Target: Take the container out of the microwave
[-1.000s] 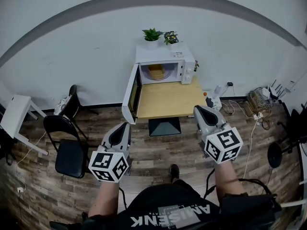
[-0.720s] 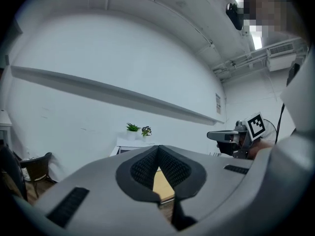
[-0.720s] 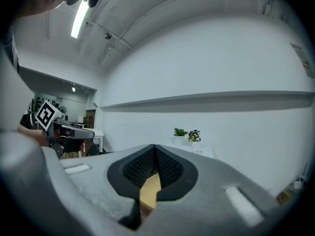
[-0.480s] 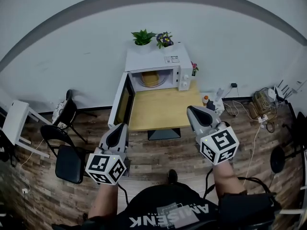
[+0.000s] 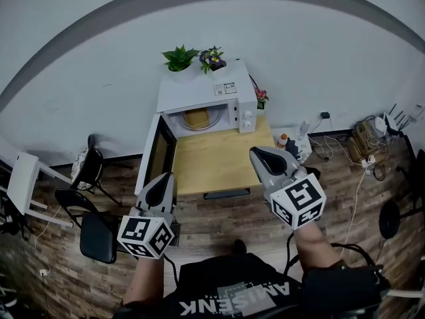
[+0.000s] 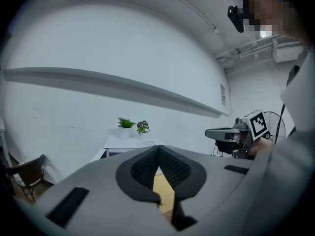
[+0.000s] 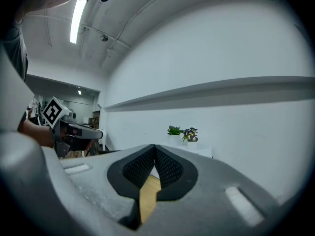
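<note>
A white microwave (image 5: 206, 92) stands at the back of a wooden table (image 5: 212, 165), its door (image 5: 154, 155) swung open to the left. Inside sits a yellowish container (image 5: 196, 117). My left gripper (image 5: 164, 178) is held level before the table's front left corner, jaws shut and holding nothing. My right gripper (image 5: 255, 153) hovers at the table's front right edge, also shut and holding nothing. The left gripper view looks over its closed pads (image 6: 147, 168) to the microwave (image 6: 128, 142) and the right gripper (image 6: 224, 133). In the right gripper view the left gripper (image 7: 78, 130) shows.
Two potted plants (image 5: 178, 57) (image 5: 212, 57) stand on the microwave. Black folding chairs (image 5: 96, 228) and a white side table (image 5: 23, 181) are at the left. Bottles (image 5: 285, 140), cables (image 5: 365, 138) and a round stand base (image 5: 392, 218) lie on the floor at the right.
The person has walked closer: the microwave and table loom larger and nearer in the head view. Both grippers have advanced toward the table's front edge, still shut.
</note>
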Motion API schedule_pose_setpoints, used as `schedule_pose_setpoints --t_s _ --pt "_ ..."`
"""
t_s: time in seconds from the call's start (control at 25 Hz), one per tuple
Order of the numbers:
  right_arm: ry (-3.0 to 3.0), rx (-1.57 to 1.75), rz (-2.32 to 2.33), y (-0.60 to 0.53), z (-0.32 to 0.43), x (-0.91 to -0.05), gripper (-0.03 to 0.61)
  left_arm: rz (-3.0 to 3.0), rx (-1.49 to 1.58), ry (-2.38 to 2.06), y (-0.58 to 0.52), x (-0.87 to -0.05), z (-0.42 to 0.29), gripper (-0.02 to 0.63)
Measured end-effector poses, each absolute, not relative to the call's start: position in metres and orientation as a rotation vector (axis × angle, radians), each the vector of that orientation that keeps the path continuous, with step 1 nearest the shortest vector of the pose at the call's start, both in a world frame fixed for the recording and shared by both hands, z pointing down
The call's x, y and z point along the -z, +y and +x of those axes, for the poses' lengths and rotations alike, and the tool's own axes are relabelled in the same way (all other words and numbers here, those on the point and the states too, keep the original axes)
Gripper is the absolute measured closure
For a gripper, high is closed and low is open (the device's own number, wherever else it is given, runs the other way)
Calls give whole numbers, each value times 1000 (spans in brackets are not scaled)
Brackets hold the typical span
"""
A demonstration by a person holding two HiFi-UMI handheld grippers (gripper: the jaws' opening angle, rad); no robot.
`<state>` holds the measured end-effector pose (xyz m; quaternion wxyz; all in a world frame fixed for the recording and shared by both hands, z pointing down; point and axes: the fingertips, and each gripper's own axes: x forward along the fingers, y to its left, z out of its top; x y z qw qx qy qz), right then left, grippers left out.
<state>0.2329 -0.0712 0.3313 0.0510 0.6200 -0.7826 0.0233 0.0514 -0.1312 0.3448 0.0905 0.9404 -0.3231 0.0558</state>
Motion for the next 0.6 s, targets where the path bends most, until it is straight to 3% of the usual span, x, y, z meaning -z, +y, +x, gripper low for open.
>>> schedule_pose_setpoints --t_s 0.6 --pt "-2308 -74 1937 -161 211 -328 572 2836 -112 -880 -228 -334 26 612"
